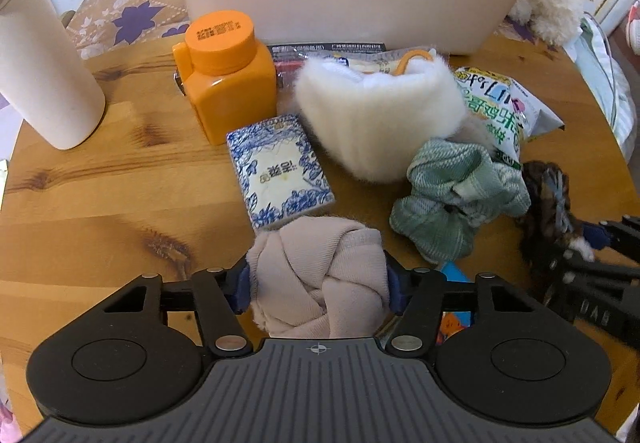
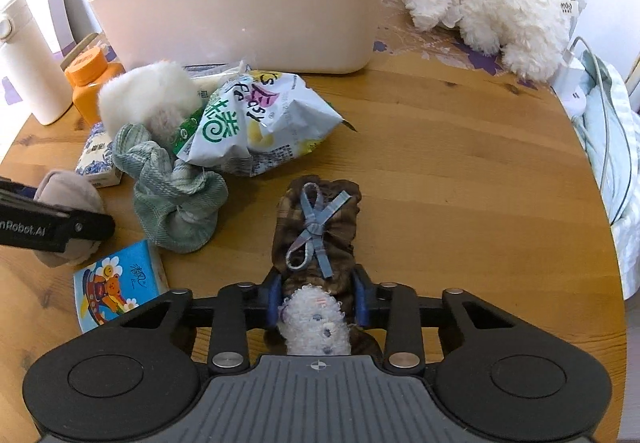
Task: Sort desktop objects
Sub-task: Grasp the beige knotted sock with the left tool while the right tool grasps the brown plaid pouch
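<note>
Beige knotted fabric, a soft braided ball [image 1: 320, 283], sits low in the middle of the left wrist view with the left tongs [image 1: 318, 285] closed around it, a blue pad [image 1: 242, 289] pressing on each flank. In the right wrist view, the right tongs [image 2: 318, 297] pinch a brown plaid cloth scrunchie with a blue ribbon bow and a white fluffy patch [image 2: 316, 243], which lies lengthways up the lower middle of the frame on the round wooden counter [image 2: 460, 171].

Both grips look taken but neither item seems lifted yet, so the step in hand is carrying them off to be sorted, most likely into the tall beige plastic bin [image 2: 248, 7] at the upper middle. Soft cloth squashes and slips, so each lift should go straight up and slowly, keeping the squeeze firm. The ball touches the blue-and-white patterned box [image 1: 278, 169] above it, and the green striped scrunchie [image 1: 456, 199] lies just to its right; a tilted pull could drag either along. Clear the bin's rim fully before letting go.
</note>
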